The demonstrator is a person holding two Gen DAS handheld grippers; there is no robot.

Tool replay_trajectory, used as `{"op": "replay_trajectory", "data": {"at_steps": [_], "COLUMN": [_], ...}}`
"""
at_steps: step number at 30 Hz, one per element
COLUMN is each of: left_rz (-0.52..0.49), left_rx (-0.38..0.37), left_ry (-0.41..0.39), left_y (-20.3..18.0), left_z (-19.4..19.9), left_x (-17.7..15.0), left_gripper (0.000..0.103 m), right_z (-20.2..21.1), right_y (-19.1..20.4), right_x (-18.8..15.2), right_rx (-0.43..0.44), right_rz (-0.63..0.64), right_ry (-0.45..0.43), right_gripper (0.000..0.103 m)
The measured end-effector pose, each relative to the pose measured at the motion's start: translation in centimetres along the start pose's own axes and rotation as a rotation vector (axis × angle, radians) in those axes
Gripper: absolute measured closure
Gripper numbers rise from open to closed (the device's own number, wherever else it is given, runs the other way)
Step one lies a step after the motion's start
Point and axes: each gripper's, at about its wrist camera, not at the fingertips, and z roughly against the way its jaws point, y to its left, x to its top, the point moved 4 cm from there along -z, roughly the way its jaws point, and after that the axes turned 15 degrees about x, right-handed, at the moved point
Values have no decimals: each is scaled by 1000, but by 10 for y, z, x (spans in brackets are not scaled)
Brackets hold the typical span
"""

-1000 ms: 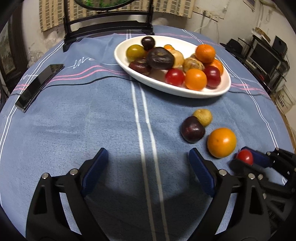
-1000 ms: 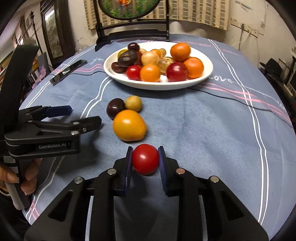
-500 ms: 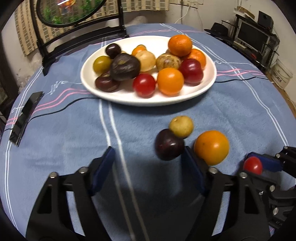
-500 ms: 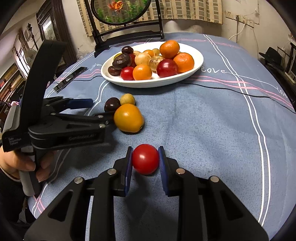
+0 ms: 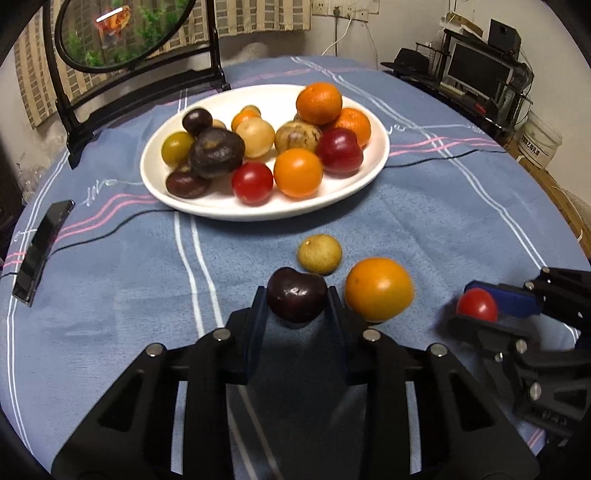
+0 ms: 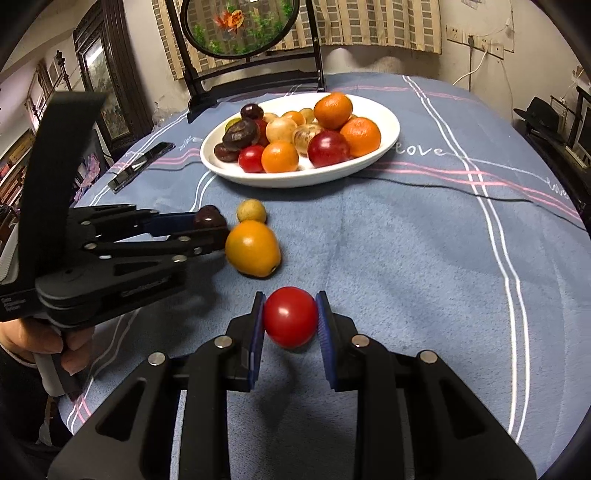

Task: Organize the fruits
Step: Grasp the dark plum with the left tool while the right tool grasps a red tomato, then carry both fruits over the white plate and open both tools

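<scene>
My left gripper (image 5: 297, 301) is shut on a dark purple plum (image 5: 296, 293) on the blue tablecloth; it also shows in the right wrist view (image 6: 208, 218). My right gripper (image 6: 290, 321) is shut on a red tomato (image 6: 290, 321), seen at the right in the left wrist view (image 5: 476, 304). A loose orange (image 5: 378, 288) and a small yellow-brown fruit (image 5: 319, 254) lie beside the plum. A white oval plate (image 5: 207, 206) behind them holds several fruits; it also shows in the right wrist view (image 6: 384, 146).
A black phone (image 5: 42, 243) lies at the table's left edge. A thin black cable (image 5: 443, 158) runs across the cloth by the plate. A black-framed round screen (image 6: 243, 33) stands behind the plate. Shelves with electronics (image 5: 476, 70) are at far right.
My left gripper moved forward and right to the plum and closed its jaws on it. My right gripper kept its hold on the tomato and has risen a little.
</scene>
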Motion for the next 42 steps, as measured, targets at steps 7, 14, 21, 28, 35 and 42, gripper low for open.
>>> {"op": "replay_trajectory", "data": {"at_steps": [7, 14, 21, 28, 35, 42], "left_rz": [39, 53, 110, 159, 183, 200], "left_rx": [-24, -5, 13, -5, 11, 16], "left_ry": [-56, -87, -81, -16, -34, -53], "left_y": [11, 15, 26, 30, 35, 41], "left_z": [27, 29, 8, -32, -48, -55], "left_x": [23, 54, 86, 103, 118, 129], "left_gripper": [71, 71, 70, 70, 71, 70], "right_z": [17, 20, 2, -29, -54, -63], "right_y": [3, 4, -7, -27, -47, -54], "right_x": [26, 65, 102, 140, 153, 158], "right_rx": [-17, -21, 6, 70, 102, 94], "right_rz": [37, 88, 104, 44, -71, -107], "right_ry": [-60, -131, -150, -137, -121, -114], "right_gripper": [76, 76, 76, 76, 74, 74]}}
